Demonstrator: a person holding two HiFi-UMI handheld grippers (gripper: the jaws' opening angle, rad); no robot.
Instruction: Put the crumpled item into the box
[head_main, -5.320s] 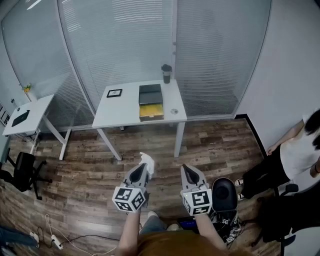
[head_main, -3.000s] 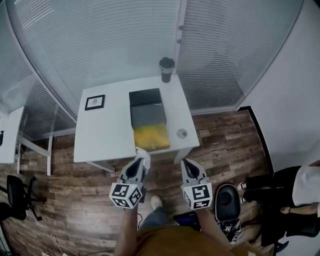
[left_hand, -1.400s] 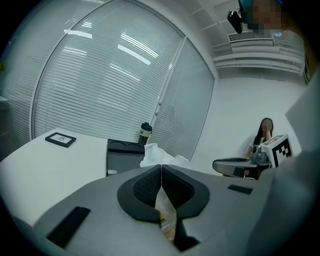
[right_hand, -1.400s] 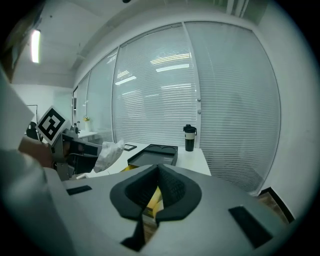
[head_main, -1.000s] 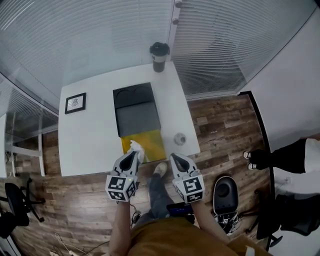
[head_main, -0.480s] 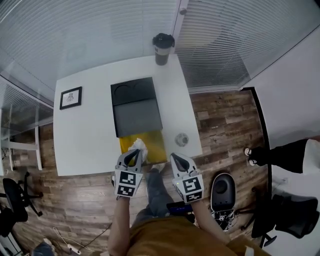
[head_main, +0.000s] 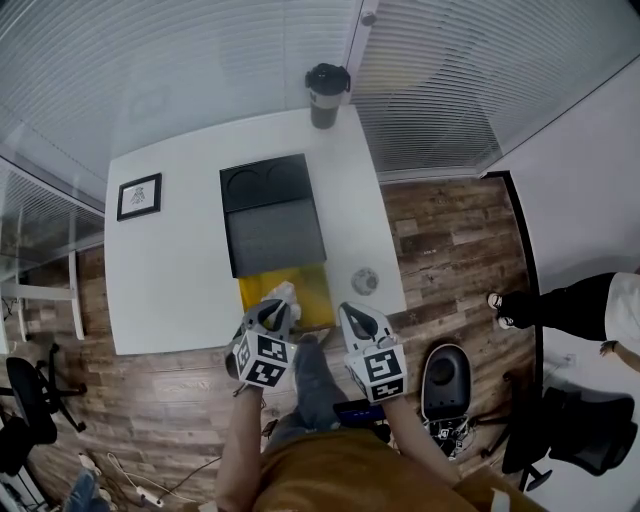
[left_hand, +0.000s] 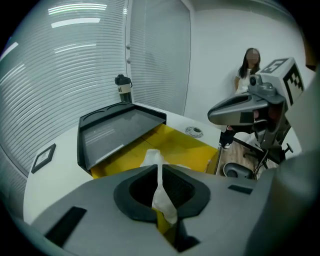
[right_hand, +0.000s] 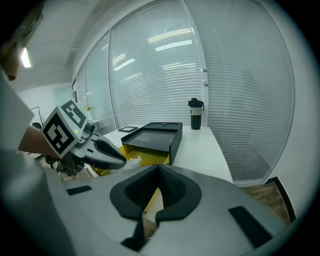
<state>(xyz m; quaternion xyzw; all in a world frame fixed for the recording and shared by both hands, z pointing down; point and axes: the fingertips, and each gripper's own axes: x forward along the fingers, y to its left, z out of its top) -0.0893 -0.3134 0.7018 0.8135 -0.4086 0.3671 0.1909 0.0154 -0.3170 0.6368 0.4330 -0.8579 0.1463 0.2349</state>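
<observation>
A crumpled white paper (head_main: 284, 294) is pinched in my left gripper (head_main: 275, 308), which is shut on it. It hangs over the near end of the yellow open box (head_main: 305, 288) on the white table (head_main: 170, 270). The box's black lid (head_main: 270, 210) covers its far part. In the left gripper view the paper (left_hand: 161, 194) stands between the jaws above the yellow box (left_hand: 180, 145). My right gripper (head_main: 352, 312) is shut and holds nothing, just right of the box at the table's front edge. In the right gripper view it (right_hand: 159, 167) faces the black lid (right_hand: 155, 131) and the paper (right_hand: 133, 161).
A dark tumbler (head_main: 326, 82) stands at the table's far edge. A small framed picture (head_main: 139, 195) lies at the left, a small round object (head_main: 365, 281) right of the box. A person (head_main: 590, 308) stands at the right; a black bag (head_main: 447, 382) lies on the wooden floor.
Over the frames I came up to the table. The left gripper, still shut on the paper, has shifted slightly right over the yellow box's near end. The right gripper has barely moved.
</observation>
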